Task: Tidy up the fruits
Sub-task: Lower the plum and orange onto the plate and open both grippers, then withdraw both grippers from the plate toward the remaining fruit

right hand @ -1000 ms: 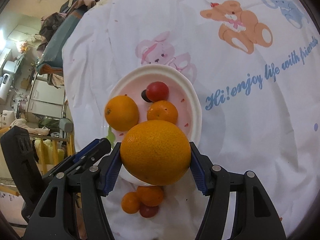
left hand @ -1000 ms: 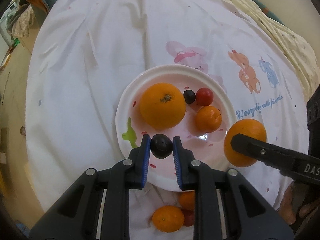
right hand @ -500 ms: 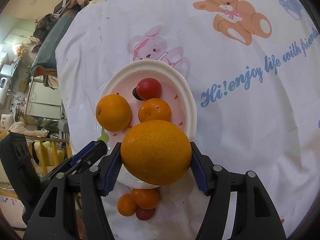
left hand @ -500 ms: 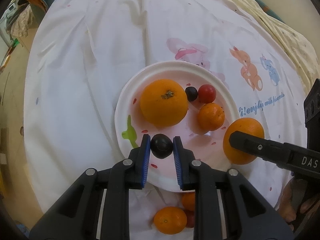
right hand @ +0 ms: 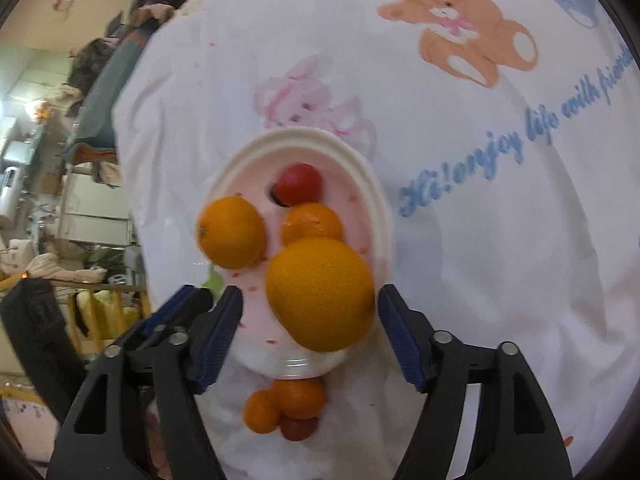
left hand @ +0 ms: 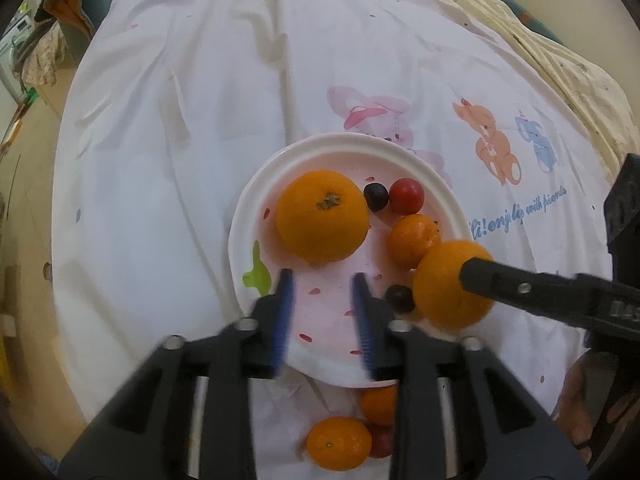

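A white plate (left hand: 276, 172) lies on the printed cloth and holds a big orange (left hand: 322, 216), a small orange (left hand: 412, 238), a red tomato (left hand: 406, 196) and a dark grape (left hand: 376, 197). My left gripper (left hand: 322, 316) is open and empty over the plate's near part; a second dark grape (left hand: 399, 298) lies just right of it. My right gripper (right hand: 310, 334) is open; a large orange (right hand: 320, 294) sits between its jaws at the plate's (right hand: 376, 200) near rim, apart from the left pad. That orange (left hand: 452, 284) shows in the left wrist view too.
Two small oranges (left hand: 338, 442) (right hand: 298, 396) and a red tomato (right hand: 298, 428) lie on the cloth just in front of the plate. A yellow blanket (left hand: 560, 60) edges the far right. Furniture and clutter (right hand: 60, 200) stand beyond the left edge.
My left gripper opened and let go of the dark grape, which now lies to its right. My right gripper opened and the large orange moved onto the plate's near rim.
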A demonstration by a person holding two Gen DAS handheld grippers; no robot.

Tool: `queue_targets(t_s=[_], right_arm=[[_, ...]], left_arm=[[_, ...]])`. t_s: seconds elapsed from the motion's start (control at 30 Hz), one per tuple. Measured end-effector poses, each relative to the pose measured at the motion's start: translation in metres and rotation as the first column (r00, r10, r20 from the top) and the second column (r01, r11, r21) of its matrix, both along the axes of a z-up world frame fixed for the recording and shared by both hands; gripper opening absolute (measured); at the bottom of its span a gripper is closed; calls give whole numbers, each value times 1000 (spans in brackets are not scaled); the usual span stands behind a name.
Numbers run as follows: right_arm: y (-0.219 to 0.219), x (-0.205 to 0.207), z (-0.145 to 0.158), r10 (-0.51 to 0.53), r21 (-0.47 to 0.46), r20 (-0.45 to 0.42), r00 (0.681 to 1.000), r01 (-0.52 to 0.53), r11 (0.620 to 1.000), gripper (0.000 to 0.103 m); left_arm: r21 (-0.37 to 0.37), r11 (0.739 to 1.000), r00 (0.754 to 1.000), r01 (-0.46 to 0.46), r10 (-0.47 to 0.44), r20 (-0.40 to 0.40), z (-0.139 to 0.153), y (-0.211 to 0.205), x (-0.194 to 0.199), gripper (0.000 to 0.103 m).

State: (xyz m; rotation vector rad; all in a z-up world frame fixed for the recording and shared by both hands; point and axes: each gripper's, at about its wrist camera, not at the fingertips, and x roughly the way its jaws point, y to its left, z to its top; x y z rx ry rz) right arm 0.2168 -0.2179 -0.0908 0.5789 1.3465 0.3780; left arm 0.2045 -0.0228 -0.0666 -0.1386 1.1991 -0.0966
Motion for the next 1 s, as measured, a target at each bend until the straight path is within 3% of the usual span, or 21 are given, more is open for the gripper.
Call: queue_targets(t_s=[0.1,0.33,0.43,0.73,1.0], right_arm=[[1,-1,12,0,-34,60,998,2,999,79],[-3,2,14,-12,-22,51,999,13,1000,80],[-2,1,17,-5,-20,58,998,7,1000,80],[-6,-9,32,16,-54,102,995,-10,998,80],[-36,-33,55,-49,-38,144,988,55,998,80]], left_arm=[[12,1000,1000,-6,6,20,3,0,-1,56],[25,1000,1000,-12,12,-1,1,2,1,61],[18,1000,1000,-14,14,-6,2,3,0,72],[28,999,998,-27,26,50,16,7,-11,73],[43,998,988,-40,33,150,51,23,-37,73]])
